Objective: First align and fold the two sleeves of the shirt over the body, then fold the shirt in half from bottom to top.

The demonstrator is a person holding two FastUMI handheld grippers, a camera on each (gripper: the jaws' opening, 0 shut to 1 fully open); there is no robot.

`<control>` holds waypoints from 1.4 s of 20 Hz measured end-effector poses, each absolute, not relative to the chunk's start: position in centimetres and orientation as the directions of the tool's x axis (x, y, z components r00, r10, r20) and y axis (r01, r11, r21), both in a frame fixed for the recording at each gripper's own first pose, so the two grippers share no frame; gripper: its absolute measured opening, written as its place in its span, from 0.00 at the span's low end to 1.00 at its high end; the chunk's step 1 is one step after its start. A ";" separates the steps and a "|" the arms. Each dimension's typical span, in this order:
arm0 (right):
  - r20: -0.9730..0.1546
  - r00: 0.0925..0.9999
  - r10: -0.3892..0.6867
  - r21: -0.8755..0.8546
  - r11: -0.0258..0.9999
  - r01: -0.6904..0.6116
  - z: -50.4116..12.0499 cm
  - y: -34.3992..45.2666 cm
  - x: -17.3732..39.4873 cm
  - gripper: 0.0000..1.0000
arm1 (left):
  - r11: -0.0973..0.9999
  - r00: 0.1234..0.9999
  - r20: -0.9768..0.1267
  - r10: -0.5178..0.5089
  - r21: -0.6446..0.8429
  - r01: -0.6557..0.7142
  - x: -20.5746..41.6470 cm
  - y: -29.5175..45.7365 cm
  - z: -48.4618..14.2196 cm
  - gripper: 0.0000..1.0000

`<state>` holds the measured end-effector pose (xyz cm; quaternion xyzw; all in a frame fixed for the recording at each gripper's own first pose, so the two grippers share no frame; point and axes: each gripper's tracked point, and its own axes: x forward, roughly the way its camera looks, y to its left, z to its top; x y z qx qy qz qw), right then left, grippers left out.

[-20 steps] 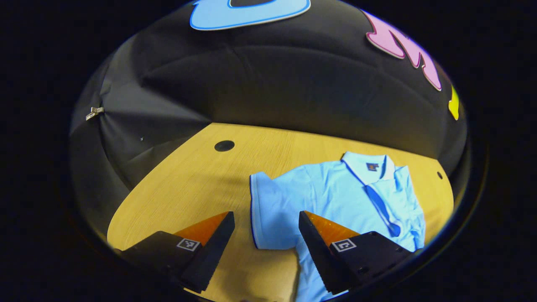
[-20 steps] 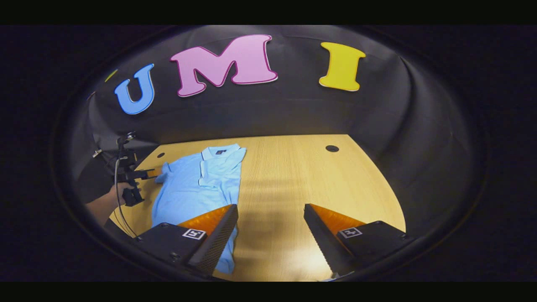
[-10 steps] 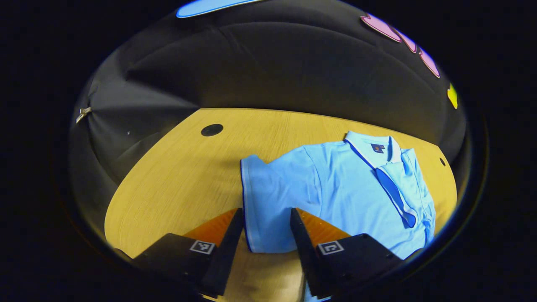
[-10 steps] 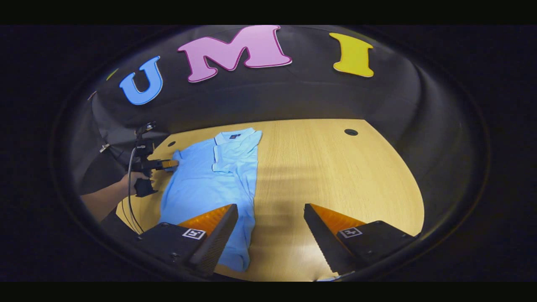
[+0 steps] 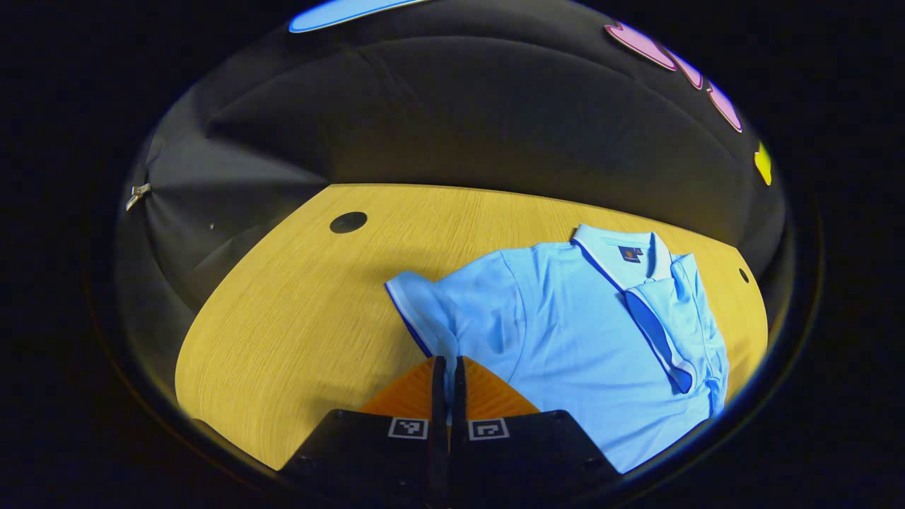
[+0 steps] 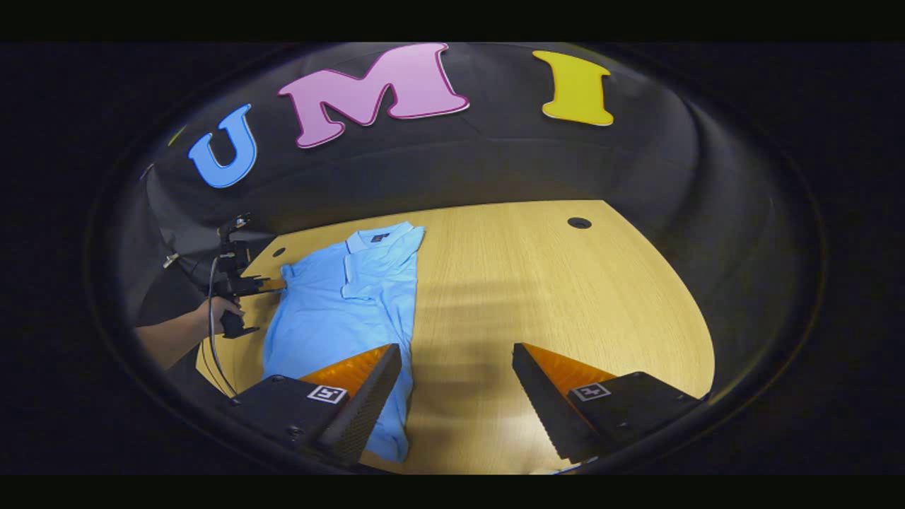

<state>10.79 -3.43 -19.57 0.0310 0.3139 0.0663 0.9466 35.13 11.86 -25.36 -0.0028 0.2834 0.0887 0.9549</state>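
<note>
A light blue polo shirt (image 5: 580, 332) lies face up on the wooden table (image 5: 297, 304), collar toward the far side. One sleeve (image 5: 679, 318) is folded over the body. The other sleeve (image 5: 431, 311) spreads out to the side, and my left gripper (image 5: 445, 367) is shut on its hem, a thin strip of cloth showing between the fingers. In the right gripper view the shirt (image 6: 339, 311) lies at the left, with the left gripper (image 6: 272, 284) at its sleeve, held by a hand (image 6: 219, 307). My right gripper (image 6: 456, 360) stands open over bare table beside the shirt's lower edge.
The table has round holes near its far corners (image 5: 348, 222) (image 5: 743, 275) (image 6: 579, 223). Black cloth walls close in on the far and side edges. A cable (image 6: 211, 339) hangs from the left gripper. Bare wood (image 6: 551, 297) stretches to the right of the shirt.
My left gripper moved forward over the spread sleeve's hem and closed on it, bunching the cloth slightly. The right gripper stayed open and only shifted its aim a little.
</note>
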 end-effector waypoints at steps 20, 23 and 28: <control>-0.564 0.814 0.137 0.114 0.990 -0.088 -19.7 -3.3 5.7 0.92 | 0.961 0.892 -0.364 -0.268 -0.040 0.273 29.5 -9.5 -15.1 0.88; -0.575 0.805 0.146 0.118 0.988 -0.095 -20.5 -2.3 4.0 0.99 | 0.966 0.901 -0.370 -0.227 0.034 0.258 24.6 -7.1 -15.4 0.97; -0.612 0.770 0.180 0.130 0.983 -0.126 -22.8 0.2 1.0 0.99 | 0.980 0.890 -0.430 -0.154 0.048 0.192 13.1 -2.6 -18.4 0.98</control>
